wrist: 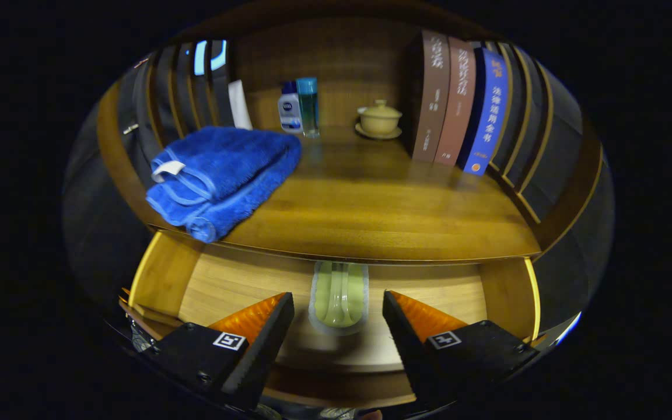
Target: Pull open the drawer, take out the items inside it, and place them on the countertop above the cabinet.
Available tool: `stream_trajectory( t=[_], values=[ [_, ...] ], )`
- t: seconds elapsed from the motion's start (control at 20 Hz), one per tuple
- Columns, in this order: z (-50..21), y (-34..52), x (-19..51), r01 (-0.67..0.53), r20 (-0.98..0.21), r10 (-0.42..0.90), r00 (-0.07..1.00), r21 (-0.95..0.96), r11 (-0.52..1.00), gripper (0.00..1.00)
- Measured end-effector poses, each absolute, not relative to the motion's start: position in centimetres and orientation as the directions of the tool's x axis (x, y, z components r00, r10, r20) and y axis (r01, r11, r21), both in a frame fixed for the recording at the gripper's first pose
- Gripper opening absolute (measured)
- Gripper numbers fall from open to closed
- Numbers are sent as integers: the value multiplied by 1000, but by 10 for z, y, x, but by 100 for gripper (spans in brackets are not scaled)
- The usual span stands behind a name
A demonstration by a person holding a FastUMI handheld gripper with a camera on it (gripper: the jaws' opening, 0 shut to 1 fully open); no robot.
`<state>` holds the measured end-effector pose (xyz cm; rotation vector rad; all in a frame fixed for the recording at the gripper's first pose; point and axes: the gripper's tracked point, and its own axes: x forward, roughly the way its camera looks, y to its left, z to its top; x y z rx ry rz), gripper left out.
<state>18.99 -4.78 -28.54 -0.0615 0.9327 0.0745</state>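
Observation:
The wooden drawer stands pulled open below the countertop. Inside it lies a pale green ridged item, its far end tucked under the countertop's front edge. My gripper hangs open over the drawer, and the green item lies between and just ahead of the fingertips, untouched. A folded blue towel rests on the countertop's left front corner, overhanging the edge slightly.
At the back of the countertop stand a white bottle, a teal-capped clear bottle and a lidded beige cup on a saucer. Upright books line the right side. A white card leans behind the towel.

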Motion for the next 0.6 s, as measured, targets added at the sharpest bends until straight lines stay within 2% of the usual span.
stream_trajectory(
  t=[0.1, 0.2, 0.3, 0.55, 0.6],
  values=[
    [-306, -46, 199, -92, -828, 16, 561, -44, 995, 85],
    [-321, -41, 201, -79, -849, 16, 528, -30, 996, 84],
    [-335, -38, 203, -64, -876, 20, 481, -12, 998, 77],
    [-342, -48, 206, -33, -887, 0, 462, -17, 999, 33],
    [-338, -49, 204, -9, -887, 7, 462, 4, 1000, 32]
  ],
)
